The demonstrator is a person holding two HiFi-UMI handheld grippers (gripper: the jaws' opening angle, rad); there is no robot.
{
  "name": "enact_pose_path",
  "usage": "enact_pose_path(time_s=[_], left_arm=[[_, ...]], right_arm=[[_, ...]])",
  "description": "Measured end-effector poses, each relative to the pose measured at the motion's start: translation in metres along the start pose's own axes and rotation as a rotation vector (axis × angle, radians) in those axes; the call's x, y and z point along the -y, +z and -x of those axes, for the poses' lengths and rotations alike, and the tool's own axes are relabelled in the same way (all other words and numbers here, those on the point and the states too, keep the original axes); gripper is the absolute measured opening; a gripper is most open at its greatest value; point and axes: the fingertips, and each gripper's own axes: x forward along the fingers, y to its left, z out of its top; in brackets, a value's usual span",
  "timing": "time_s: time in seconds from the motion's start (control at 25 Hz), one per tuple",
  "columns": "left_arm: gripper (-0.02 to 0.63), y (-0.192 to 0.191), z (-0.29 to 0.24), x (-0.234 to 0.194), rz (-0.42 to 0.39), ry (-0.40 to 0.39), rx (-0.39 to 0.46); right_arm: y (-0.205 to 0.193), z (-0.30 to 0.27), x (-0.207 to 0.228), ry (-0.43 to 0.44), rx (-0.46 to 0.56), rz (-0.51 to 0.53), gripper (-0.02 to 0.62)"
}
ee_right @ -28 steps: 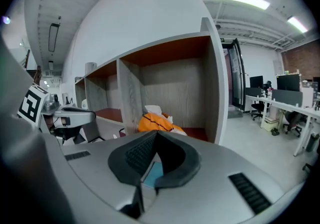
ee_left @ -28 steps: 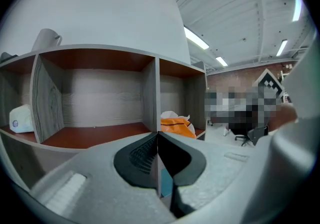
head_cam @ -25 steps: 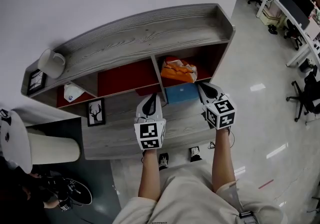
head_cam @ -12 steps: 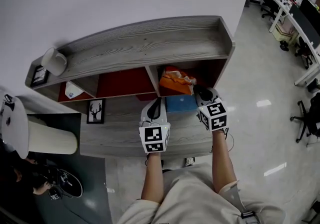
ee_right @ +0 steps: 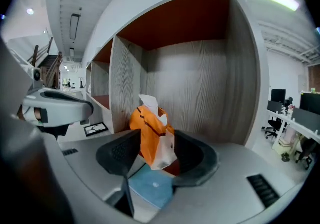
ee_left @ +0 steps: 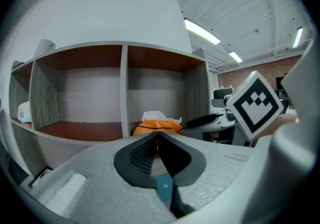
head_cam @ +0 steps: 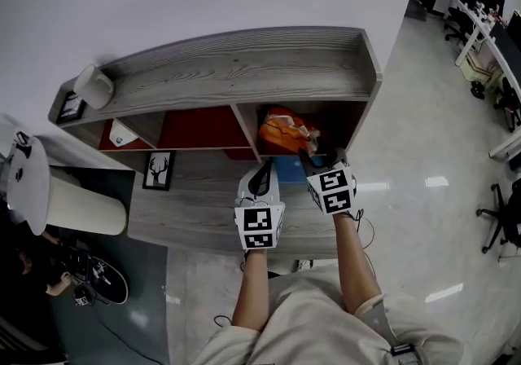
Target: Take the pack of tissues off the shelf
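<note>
Grey shelf (head_cam: 244, 70) holds the orange tissues (head_cam: 286, 132) in its right bay, framed untouched by the right gripper (head_cam: 314, 160), whose jaws have just been opening wide; reach deeper and squeeze mid-pack, leaving the closed left gripper (head_cam: 261, 168) aside.

Mug (head_cam: 92, 86): white, I see it on its side at the left end of the shelf (head_cam: 244, 70) top.
Deer picture (head_cam: 153, 170): black frame, left end of the lower ledge.
White item (head_cam: 122, 134): blue mark, leftmost compartment; I can't identify it.
Blue box (head_cam: 286, 166): front edge of the right compartment.
Sneaker (head_cam: 104, 280): dark floor, left of the shelf.
Office chair (head_cam: 505, 221): far right.
</note>
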Motion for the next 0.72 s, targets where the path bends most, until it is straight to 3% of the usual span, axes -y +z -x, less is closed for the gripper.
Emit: enact_pose_path(time_s=[0.24,0.6,0.72], left_arm=[[0.011,0.009,0.0,-0.003,-0.001,0.027,0.021],[0.011,0.011,-0.002,-0.008,0.025,0.052,0.039],[0.011,0.007,-0.003,-0.012,0.033,0.059,0.037]], right_arm=[[-0.004,-0.014,-0.004,-0.015,-0.003,-0.034,0.224],[-0.01,-0.028,-0.005,-0.083,-0.067,0.148,0.222],[-0.012,-0.031,-0.004,-0.09,-0.07,0.156,0.18]])
